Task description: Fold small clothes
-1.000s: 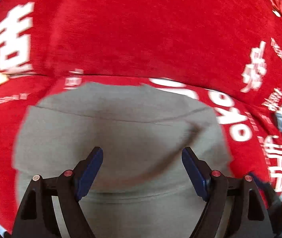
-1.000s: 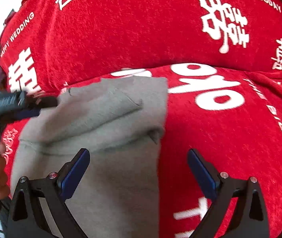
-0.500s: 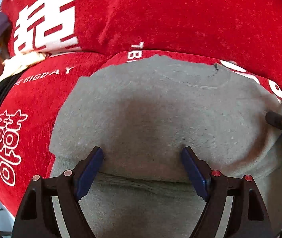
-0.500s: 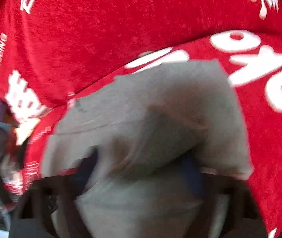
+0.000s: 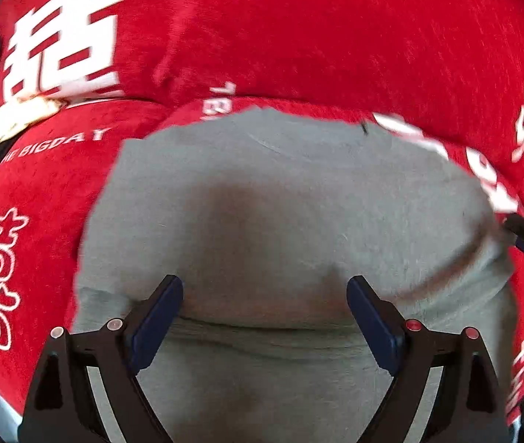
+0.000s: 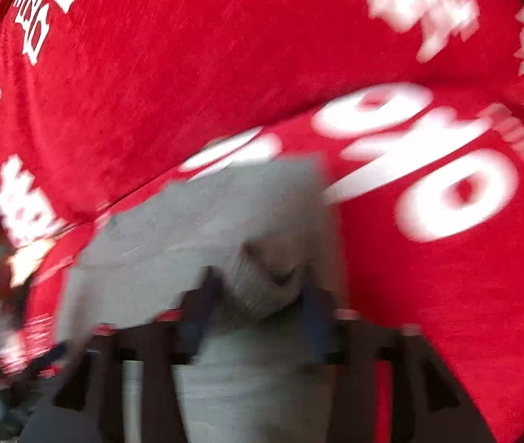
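Both jaws are opening: left gripper point(image 5: 265, 291) stands wide over the grey garment point(image 5: 299, 214), gripping nothing; right gripper point(image 6: 258, 295) straddles a bunched fold at the garment's right edge, contact unclear through blur. Garment lies centrally on the red printed cover point(image 5: 299, 37), long axis crosswise, directly beneath the left gripper.

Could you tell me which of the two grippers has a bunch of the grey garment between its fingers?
The right gripper: a ribbed bunch of the grey garment sits between its opening fingers. The left gripper hovers wide open above flat cloth.

Bright, even light; heavy fisheye bulge, dark corners; right wrist view badly motion-blurred.
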`<state>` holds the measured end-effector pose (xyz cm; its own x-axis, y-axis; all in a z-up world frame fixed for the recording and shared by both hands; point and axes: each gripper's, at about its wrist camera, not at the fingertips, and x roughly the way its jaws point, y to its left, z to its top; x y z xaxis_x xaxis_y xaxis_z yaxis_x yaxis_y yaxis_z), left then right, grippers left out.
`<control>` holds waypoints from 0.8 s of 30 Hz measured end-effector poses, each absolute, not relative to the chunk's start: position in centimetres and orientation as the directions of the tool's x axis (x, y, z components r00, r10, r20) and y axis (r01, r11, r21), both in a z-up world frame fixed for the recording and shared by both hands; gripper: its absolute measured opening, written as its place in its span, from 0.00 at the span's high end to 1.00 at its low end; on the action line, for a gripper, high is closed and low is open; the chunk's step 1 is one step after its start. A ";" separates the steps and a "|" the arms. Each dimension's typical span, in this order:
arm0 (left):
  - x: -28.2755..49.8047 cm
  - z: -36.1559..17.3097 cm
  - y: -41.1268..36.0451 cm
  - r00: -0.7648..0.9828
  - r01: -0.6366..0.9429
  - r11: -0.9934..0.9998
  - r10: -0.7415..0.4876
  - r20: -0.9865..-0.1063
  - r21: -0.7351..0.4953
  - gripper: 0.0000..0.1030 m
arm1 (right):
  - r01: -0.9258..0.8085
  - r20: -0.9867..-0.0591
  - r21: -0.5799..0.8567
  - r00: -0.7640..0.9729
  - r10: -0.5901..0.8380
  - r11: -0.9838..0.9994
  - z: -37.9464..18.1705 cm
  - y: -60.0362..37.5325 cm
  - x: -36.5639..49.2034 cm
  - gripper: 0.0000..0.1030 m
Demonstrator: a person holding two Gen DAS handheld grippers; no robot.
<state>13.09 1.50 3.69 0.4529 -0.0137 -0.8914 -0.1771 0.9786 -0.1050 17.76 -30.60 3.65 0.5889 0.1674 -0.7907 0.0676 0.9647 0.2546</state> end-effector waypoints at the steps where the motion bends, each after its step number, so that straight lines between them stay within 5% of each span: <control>1: 13.2 4.0 2.2 0.457 -0.195 0.972 -0.025 -0.889 -0.128 0.12 | 0.063 -0.782 0.228 0.607 0.144 0.972 4.3 -30.6 17.5 0.33; 6: 15.2 3.0 1.7 0.405 -0.204 0.963 -0.079 -0.911 -0.175 0.12 | -0.128 -0.807 0.173 0.550 0.215 0.977 5.3 -25.2 18.6 0.33; 12: 11.9 2.1 0.2 0.416 -0.110 0.993 0.010 -0.909 -0.040 0.12 | -0.173 -0.875 0.154 0.433 0.215 0.973 0.7 -23.5 16.9 0.33; 17: 8.9 2.1 1.1 0.402 -0.067 0.997 -0.006 -0.916 -0.036 0.11 | -0.255 -0.841 -0.054 0.533 0.094 0.965 2.8 -22.9 12.4 0.32; 24: 9.4 2.1 1.0 0.374 -0.077 0.994 -0.046 -0.926 -0.080 0.11 | -0.284 -0.872 0.115 0.431 0.234 0.952 2.7 -19.8 11.3 0.27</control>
